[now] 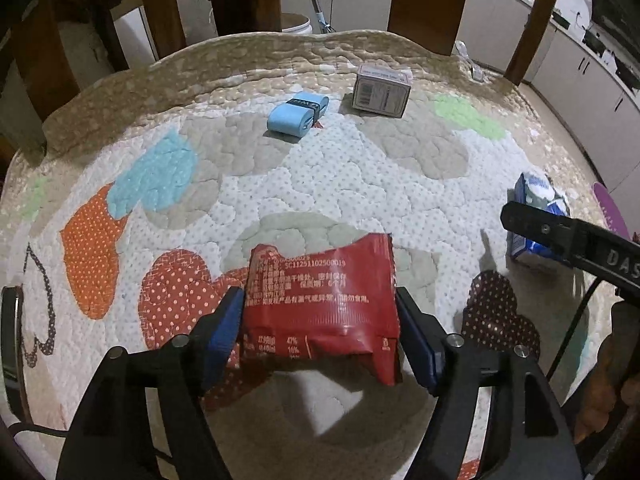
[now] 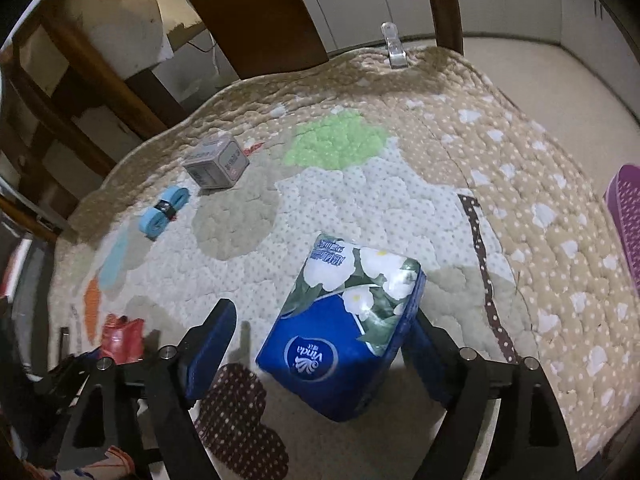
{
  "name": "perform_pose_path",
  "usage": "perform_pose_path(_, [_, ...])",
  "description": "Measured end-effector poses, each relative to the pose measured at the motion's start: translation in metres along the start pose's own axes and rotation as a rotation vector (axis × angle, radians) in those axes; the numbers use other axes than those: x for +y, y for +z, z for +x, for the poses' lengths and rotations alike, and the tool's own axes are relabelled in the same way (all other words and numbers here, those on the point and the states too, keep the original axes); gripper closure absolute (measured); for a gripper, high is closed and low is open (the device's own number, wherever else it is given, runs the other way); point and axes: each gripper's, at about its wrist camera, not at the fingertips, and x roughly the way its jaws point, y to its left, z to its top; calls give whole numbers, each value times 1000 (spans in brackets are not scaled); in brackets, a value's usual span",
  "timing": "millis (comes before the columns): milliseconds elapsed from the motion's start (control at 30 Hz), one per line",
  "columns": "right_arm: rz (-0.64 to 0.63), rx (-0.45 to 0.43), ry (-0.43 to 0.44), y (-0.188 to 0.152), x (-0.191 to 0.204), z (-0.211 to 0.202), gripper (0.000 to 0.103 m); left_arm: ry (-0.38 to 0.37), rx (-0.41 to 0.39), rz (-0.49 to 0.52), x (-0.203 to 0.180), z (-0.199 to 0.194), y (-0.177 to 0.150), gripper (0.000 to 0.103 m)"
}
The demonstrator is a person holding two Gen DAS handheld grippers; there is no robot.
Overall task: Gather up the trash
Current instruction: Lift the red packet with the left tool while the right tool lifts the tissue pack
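Red wrapper point(image 1: 320, 312): lay between left gripper point(image 1: 320, 334), jaws apart.
Tissue pack point(image 2: 344, 328): between right gripper point(image 2: 320, 350), jaws wide, left pad clear.

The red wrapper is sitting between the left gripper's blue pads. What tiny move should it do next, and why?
Probably close the left gripper on the red wrapper. The wrapper lies on the quilt between the blue pads, which look open beside it, so squeezing should let it be lifted as trash.
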Motion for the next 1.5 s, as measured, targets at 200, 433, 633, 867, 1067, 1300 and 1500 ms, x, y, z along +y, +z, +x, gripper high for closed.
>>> perform_pose_path(200, [-102,-19,-85,-5,5,-2,49,-1,4,-21,7,-12,-5,53])
perform_pose_path(433, [-53,-31,-23,-13,-7,-21,63,16,-23,-19,0,-37,-11,53])
perform_pose_path(633, [-89,-63,0,-23,3,-41,74,35,-65,6,-8,-61,-11,53])
perform_pose_path(867, [-108,-76,31,-35,10,-57,76,52,-97,23,-11,-76,-15,53])
perform_pose_path(1067, [-101,-82,49,-40,12,-70,76,51,-86,14,-7,-75,-19,53])
perform_pose_path(1300, [-74,-50,55,-42,4,-60,75,54,-50,2,0,-63,-21,53])
perform_pose_path(1500, [-11,-21,71,-40,-14,-45,58,-30,2,-62,21,-46,-20,44])
